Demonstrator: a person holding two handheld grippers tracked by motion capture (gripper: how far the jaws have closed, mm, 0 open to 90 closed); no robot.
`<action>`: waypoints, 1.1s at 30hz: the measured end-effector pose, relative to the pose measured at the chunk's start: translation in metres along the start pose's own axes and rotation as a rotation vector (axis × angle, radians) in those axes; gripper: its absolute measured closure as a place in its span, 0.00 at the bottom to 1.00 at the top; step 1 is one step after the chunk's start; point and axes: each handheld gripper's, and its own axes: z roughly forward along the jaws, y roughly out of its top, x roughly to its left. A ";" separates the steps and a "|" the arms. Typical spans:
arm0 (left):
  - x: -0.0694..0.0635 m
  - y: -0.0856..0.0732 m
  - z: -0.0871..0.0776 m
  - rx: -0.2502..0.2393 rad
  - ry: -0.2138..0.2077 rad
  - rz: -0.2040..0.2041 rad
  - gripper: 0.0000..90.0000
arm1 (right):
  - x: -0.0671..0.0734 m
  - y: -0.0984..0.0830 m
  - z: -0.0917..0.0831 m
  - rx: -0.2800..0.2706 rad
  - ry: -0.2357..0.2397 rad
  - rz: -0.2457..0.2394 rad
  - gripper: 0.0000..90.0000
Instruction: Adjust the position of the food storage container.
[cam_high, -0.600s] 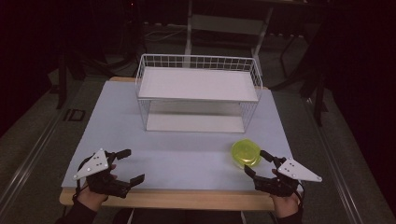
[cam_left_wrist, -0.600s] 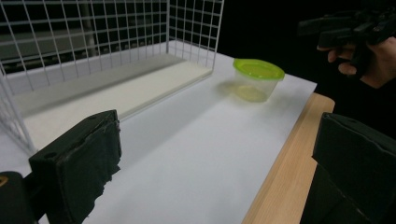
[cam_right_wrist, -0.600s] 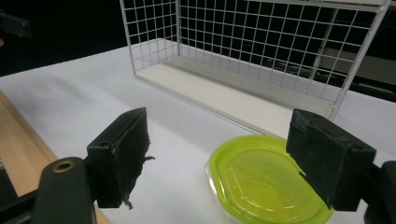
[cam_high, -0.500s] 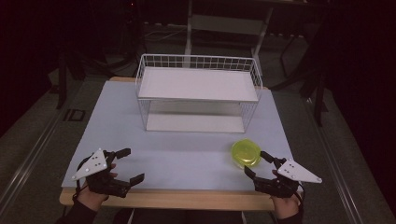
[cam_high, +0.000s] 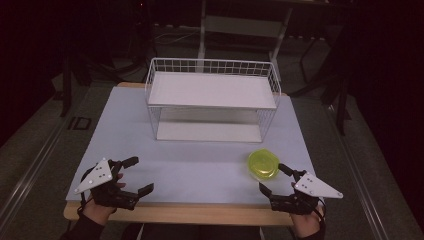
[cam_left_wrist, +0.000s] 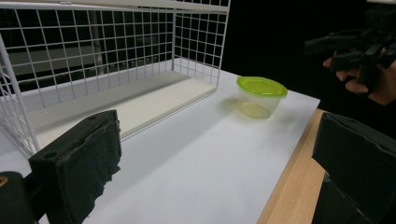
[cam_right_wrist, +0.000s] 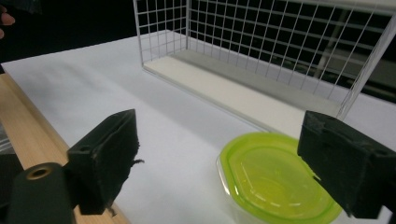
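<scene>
The container at the lower right of the high view is clear plastic with a yellow-green lid. The wire rack in the upper centre is white, with a fine square grid pattern on its walls. The table is pale grey-white with a light wooden edge. Both grippers have black jaws.

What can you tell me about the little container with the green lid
The container is a small, round-cornered tub of clear plastic with a yellow-green lid snapped on. It looks empty. It stands upright on the white table top, near the front right, before the wire rack and apart from it. The open right gripper sits just behind it; nothing touches it.
</scene>
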 end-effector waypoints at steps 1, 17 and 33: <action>0.000 0.000 0.000 0.000 -0.003 -0.002 0.02 | 0.001 0.002 -0.001 -0.008 0.009 -0.001 0.13; 0.001 -0.001 0.001 0.005 -0.014 -0.008 0.02 | -0.011 0.035 0.000 0.010 -0.035 0.005 0.16; 0.001 -0.002 0.002 0.012 -0.011 -0.010 0.02 | -0.071 0.008 0.012 0.193 -0.130 0.107 0.72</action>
